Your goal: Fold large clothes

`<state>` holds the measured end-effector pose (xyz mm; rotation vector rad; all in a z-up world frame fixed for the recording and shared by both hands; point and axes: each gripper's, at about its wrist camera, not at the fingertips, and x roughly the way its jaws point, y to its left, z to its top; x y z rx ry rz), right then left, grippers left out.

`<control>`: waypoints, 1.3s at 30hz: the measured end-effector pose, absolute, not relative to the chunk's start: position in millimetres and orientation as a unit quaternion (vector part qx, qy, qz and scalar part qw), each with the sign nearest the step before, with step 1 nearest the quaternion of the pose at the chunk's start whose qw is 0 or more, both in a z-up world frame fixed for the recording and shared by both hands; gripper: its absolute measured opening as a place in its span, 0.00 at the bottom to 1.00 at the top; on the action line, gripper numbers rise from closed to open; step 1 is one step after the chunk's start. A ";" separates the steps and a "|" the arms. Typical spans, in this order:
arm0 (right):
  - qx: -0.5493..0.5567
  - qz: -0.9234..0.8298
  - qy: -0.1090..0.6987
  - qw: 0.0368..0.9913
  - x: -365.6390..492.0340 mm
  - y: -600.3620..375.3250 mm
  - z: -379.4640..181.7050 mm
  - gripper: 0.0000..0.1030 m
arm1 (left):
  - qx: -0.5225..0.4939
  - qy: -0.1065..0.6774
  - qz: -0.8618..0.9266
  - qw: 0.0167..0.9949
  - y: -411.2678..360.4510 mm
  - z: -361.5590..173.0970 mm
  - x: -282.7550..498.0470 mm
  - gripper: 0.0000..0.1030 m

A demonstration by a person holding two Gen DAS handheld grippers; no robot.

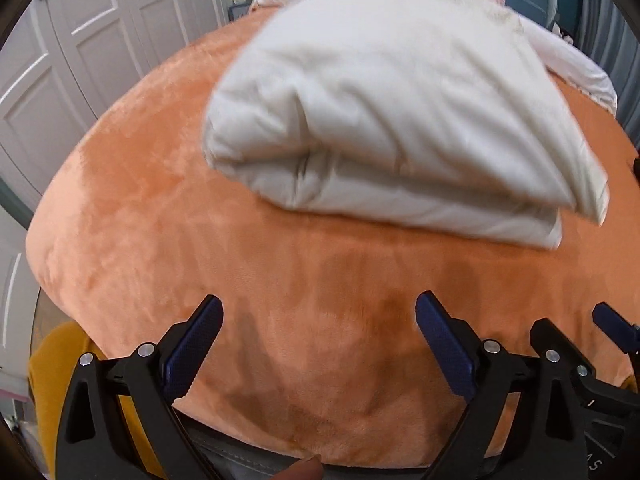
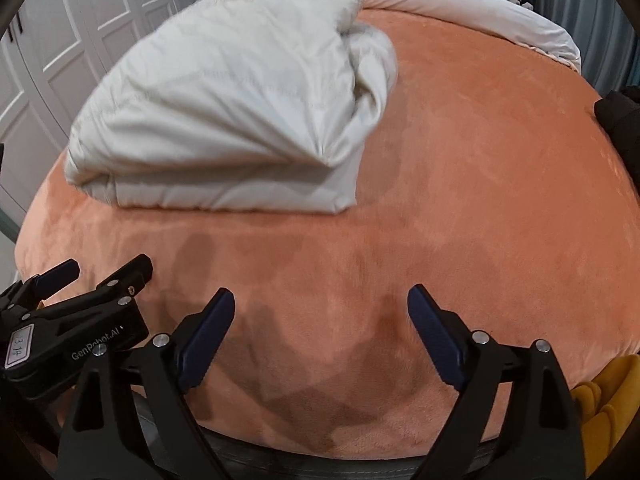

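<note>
White padded folded garment lies on the orange plush bed cover, far of both grippers, long axis running left to right. Left gripper and right gripper hover side by side, jaws apart, empty. Neither is clearly nearer.

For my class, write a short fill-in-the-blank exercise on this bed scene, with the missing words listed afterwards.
1. The folded white garment lies on an ______ blanket.
2. The left gripper and the right gripper both have their jaws ______.
3. Neither gripper is ______ the garment.
4. Behind the bed stand white ______ doors.

Missing words: orange; open; holding; wardrobe
</note>
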<state>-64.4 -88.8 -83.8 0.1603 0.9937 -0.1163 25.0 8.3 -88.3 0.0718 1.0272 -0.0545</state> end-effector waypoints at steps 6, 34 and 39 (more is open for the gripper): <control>0.072 -0.062 0.459 0.883 -45.8 -91.0 -65.7 0.83 | 0.026 0.475 -0.024 0.879 8.2 -70.4 29.7 0.91; 0.069 -0.063 0.445 0.890 -55.4 -85.9 -59.2 0.83 | 0.047 0.459 -0.011 0.887 1.8 -56.2 18.2 0.90; 0.069 -0.064 0.445 0.890 -55.8 -85.0 -59.3 0.83 | 0.048 0.459 -0.010 0.887 1.9 -55.5 17.6 0.90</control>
